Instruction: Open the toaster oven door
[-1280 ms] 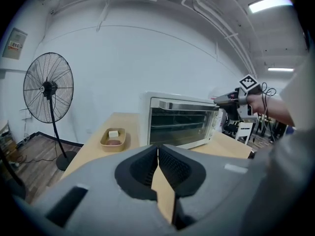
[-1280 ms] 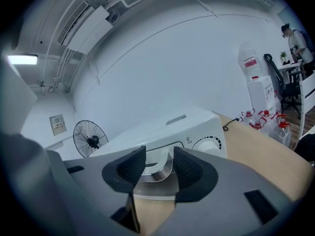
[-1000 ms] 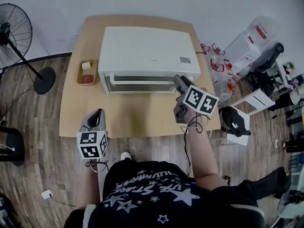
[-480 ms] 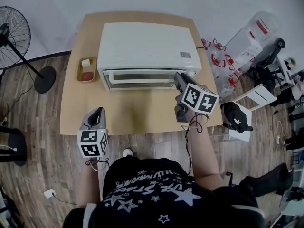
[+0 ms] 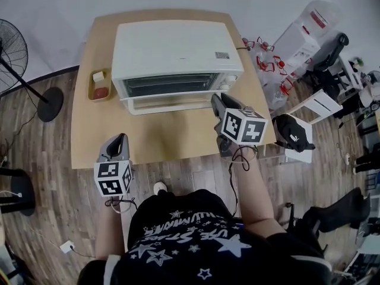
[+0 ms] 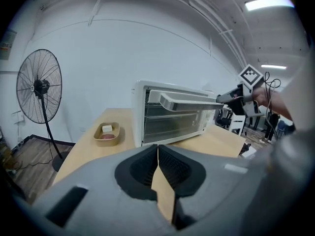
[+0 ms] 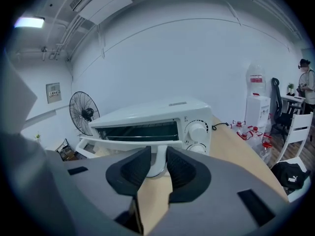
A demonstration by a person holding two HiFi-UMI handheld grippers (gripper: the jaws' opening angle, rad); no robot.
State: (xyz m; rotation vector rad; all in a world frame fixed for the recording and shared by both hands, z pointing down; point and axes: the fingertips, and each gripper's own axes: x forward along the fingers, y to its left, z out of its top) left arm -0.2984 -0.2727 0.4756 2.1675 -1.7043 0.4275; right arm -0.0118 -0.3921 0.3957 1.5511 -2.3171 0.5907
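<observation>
Gripping the door handle near its right end, the right tool was clamped on it; its jaws had just been closing with the handle between them. The toaster oven sat upper centre of the head view on the counter, door tilted partly open. The left tool was lower left over the counter's near edge, jaws together, nothing between. A small tray sat just left of the oven.
</observation>
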